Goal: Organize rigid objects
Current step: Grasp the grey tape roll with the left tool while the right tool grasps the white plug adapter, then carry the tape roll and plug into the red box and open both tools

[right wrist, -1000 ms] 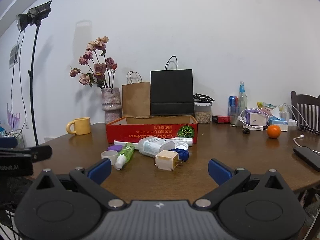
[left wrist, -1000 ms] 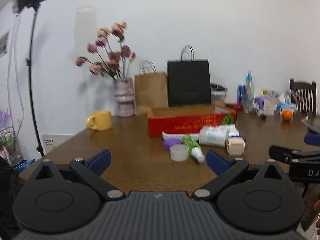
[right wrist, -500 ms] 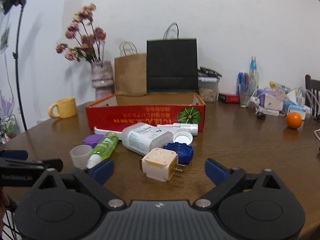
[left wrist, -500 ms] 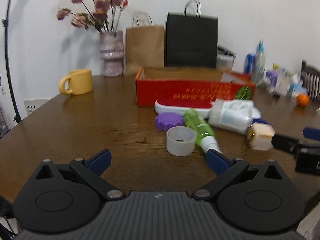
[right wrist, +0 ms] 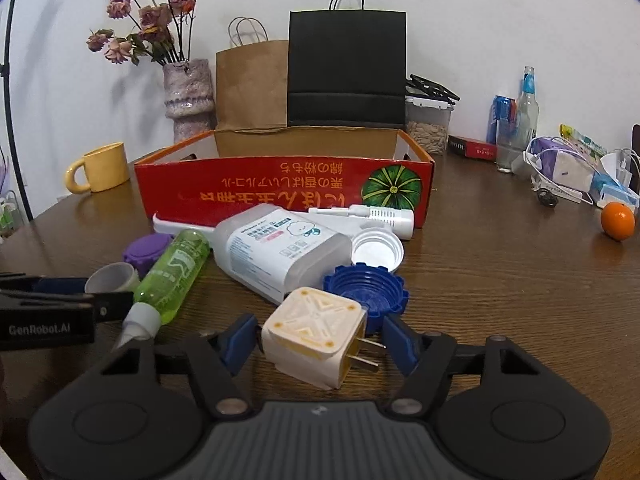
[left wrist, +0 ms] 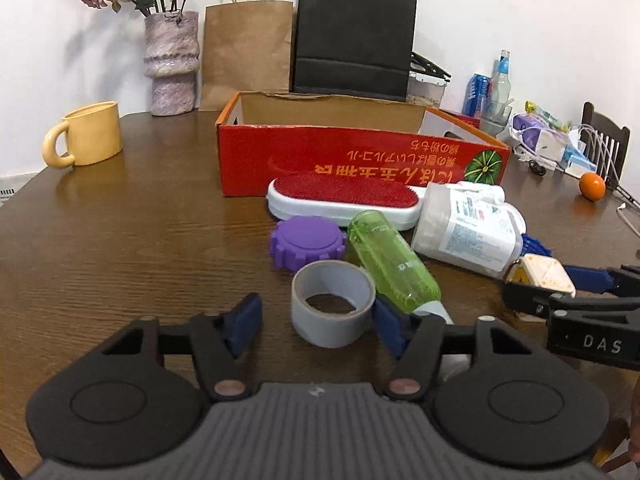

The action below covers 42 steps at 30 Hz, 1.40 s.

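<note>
On the brown table, a pile of small objects lies in front of a red cardboard box (left wrist: 360, 160). My left gripper (left wrist: 318, 322) is closing around a grey ring-shaped roll (left wrist: 332, 304); its right pad is at the roll and a gap remains on the left. My right gripper (right wrist: 320, 340) is closing around a cream plug adapter (right wrist: 312, 328), with the pads just short of its sides. A green bottle (left wrist: 392, 264), a purple lid (left wrist: 306, 242), a white bottle (right wrist: 280, 252), a blue lid (right wrist: 366, 288) and a red-faced lint brush (left wrist: 344, 196) lie close by.
A yellow mug (left wrist: 90, 134) stands at the left and a vase (left wrist: 172, 64) with dried flowers behind it. Brown and black paper bags (left wrist: 352, 36) stand behind the box. An orange (right wrist: 618, 220), bottles and cables crowd the far right.
Both grippers have come forward and down to the pile. Their jaws have narrowed, so the grey roll now sits between the left pads and the adapter between the right pads.
</note>
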{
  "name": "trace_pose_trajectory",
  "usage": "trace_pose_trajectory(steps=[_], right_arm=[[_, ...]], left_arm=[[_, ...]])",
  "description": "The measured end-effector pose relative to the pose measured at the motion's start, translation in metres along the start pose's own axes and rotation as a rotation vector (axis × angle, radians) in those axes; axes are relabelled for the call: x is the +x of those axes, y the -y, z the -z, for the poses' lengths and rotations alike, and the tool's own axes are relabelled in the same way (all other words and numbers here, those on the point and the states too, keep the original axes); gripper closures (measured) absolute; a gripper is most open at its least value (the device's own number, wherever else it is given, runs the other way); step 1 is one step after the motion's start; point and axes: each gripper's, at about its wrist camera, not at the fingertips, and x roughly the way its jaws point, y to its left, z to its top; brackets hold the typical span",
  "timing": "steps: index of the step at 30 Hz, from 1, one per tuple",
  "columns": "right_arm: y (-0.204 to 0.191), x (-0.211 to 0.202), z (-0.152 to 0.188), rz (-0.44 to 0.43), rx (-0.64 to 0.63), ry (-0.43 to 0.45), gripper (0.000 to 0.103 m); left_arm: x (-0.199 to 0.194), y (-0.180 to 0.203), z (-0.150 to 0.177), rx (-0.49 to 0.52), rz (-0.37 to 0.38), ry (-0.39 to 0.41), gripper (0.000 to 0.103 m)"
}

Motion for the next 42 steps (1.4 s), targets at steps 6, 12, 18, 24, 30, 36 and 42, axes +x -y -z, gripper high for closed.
trace_pose_trajectory(steps=[6, 12, 18, 24, 30, 36, 42], right_arm=[[-0.001, -0.004, 0.004, -0.001, -0.007, 0.004, 0.036], [-0.003, -0.027, 0.020, -0.024, -0.014, 0.029, 0.036], [-0.007, -0.064, 0.039, -0.034, -0.007, 0.073, 0.036], [-0.017, -0.117, 0.051, -0.026, -0.041, 0.193, 0.036], [-0.021, -0.149, 0.056, -0.029, -0.057, 0.250, 0.036], [-0.014, -0.144, 0.036, -0.040, -0.048, 0.274, 0.036], [-0.003, -0.109, -0.023, -0.089, -0.071, 0.291, 0.036]], left_arm=[[-0.003, 0.006, 0.000, 0.016, -0.001, 0.007, 0.059], [-0.040, 0.010, 0.010, 0.013, -0.050, 0.077, 0.060], [-0.091, 0.015, 0.027, -0.028, -0.063, 0.131, 0.060], [-0.142, 0.027, 0.040, -0.034, -0.070, 0.220, 0.060], [-0.162, 0.034, 0.045, -0.030, -0.078, 0.261, 0.060], [-0.151, 0.031, 0.031, -0.020, -0.080, 0.286, 0.060], [-0.106, 0.013, -0.031, -0.037, -0.058, 0.288, 0.060]])
